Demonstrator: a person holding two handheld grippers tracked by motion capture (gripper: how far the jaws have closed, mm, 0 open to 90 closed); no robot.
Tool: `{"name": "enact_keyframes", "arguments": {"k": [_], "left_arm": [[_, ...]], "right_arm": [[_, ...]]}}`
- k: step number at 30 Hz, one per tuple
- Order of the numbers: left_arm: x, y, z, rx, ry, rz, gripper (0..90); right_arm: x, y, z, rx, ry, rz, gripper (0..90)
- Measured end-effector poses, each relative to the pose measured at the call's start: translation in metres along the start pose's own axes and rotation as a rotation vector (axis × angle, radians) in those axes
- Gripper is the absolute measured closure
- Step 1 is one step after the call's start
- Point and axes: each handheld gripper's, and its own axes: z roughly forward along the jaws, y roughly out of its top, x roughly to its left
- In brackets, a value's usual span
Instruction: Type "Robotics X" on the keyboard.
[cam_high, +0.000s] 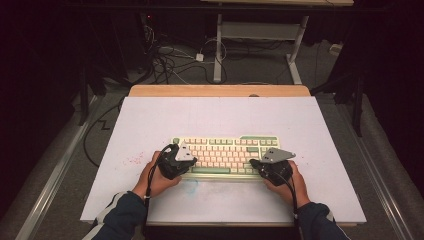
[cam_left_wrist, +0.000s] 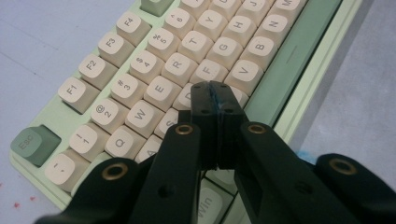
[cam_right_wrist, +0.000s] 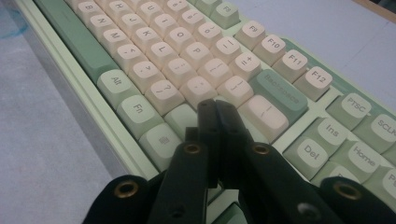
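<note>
A pale green mechanical keyboard with cream and green keycaps (cam_high: 226, 153) lay near the middle of the white tabletop (cam_high: 220, 115), toward the near edge. The left gripper (cam_high: 176, 161) hovered over the keyboard's left end, its jaws pressed together just above the cream keys beside the D key (cam_left_wrist: 187, 97). The right gripper (cam_high: 270, 167) hung over the right end, its jaws likewise together near the green Backspace key (cam_right_wrist: 279, 92). Each hand held its gripper from the near side.

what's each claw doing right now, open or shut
Left claw: closed, nothing held, tips over the keyboard near D and C.
Right claw: closed, nothing held, tips over the keys below Backspace.
</note>
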Motion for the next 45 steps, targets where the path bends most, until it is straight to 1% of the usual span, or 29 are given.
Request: {"name": "enact_keyframes", "arguments": {"k": [4, 7, 13, 14, 15, 16, 18, 21, 23, 26, 28, 29, 31, 35, 38, 39, 42, 43, 44, 45], "left_arm": [[0.0, -0.002, 0.002, 0.015, 0.005, 0.005, 86.7], [-0.001, -0.002, 0.001, 0.015, 0.007, 0.022, 86.4], [-0.001, 0.004, -0.005, -0.033, 0.001, 0.018, 85.7], [-0.001, 0.004, -0.005, -0.033, 0.001, 0.018, 85.2], [-0.002, 0.005, -0.006, -0.052, 0.002, 0.026, 84.2], [-0.002, 0.005, -0.006, -0.052, 0.002, 0.026, 82.7], [-0.002, 0.006, -0.007, -0.087, 0.003, 0.027, 82.4], [-0.001, 0.008, -0.008, -0.115, 0.017, 0.03, 79.8], [0.0, 0.008, -0.009, -0.121, 0.016, 0.025, 79.2], [0.002, 0.009, -0.009, -0.135, 0.021, 0.021, 75.8], [0.003, 0.009, -0.01, -0.144, 0.021, 0.02, 74.6], [0.003, 0.009, -0.01, -0.15, 0.023, 0.019, 70.6], [0.003, 0.009, -0.01, -0.163, 0.024, 0.015, 70.0], [0.004, 0.01, -0.011, -0.183, 0.029, 0.012, 63.4], [0.004, 0.01, -0.011, -0.198, 0.042, 0.008, 59.9], [0.004, 0.01, -0.011, -0.198, 0.042, 0.008, 57.1], [0.004, 0.009, -0.011, -0.204, 0.043, 0.012, 55.8], [0.004, 0.009, -0.01, -0.208, 0.048, 0.016, 53.8], [0.003, 0.009, -0.01, -0.203, 0.049, 0.022, 49.7], [0.003, 0.009, -0.01, -0.204, 0.049, 0.024, 49.0]], "right_arm": [[0.0, 0.0, 0.0, 0.0, 0.0, 0.0, 90.0], [0.0, 0.0, 0.0, 0.002, -0.001, -0.001, 90.0], [0.0, 0.001, 0.0, 0.003, 0.0, -0.001, 90.0], [0.0, 0.001, -0.001, 0.005, 0.0, -0.003, 90.0], [0.0, 0.001, -0.001, 0.004, -0.002, -0.004, 90.0], [0.0, 0.001, -0.001, 0.004, -0.002, -0.004, 90.0], [0.0, 0.001, -0.002, -0.012, 0.001, -0.005, 89.6], [0.001, 0.003, -0.005, -0.026, -0.003, -0.009, 89.2], [0.002, 0.004, -0.005, -0.027, -0.005, -0.009, 88.7], [0.001, 0.005, -0.007, -0.036, -0.013, -0.015, 87.8], [0.001, 0.005, -0.008, -0.042, -0.013, -0.009, 87.5], [-0.001, 0.007, -0.01, -0.056, -0.016, -0.004, 86.4], [-0.001, 0.007, -0.011, -0.061, -0.017, -0.003, 86.1], [-0.003, 0.009, -0.017, -0.084, -0.028, 0.003, 83.4], [-0.004, 0.011, -0.02, -0.098, -0.035, 0.008, 80.6], [-0.004, 0.011, -0.021, -0.102, -0.039, 0.007, 79.3], [-0.004, 0.012, -0.022, -0.113, -0.044, 0.013, 76.7], [-0.004, 0.012, -0.022, -0.116, -0.05, 0.014, 73.8], [-0.005, 0.012, -0.023, -0.128, -0.065, 0.025, 71.3], [-0.006, 0.012, -0.023, -0.136, -0.061, 0.028, 70.6]]}}
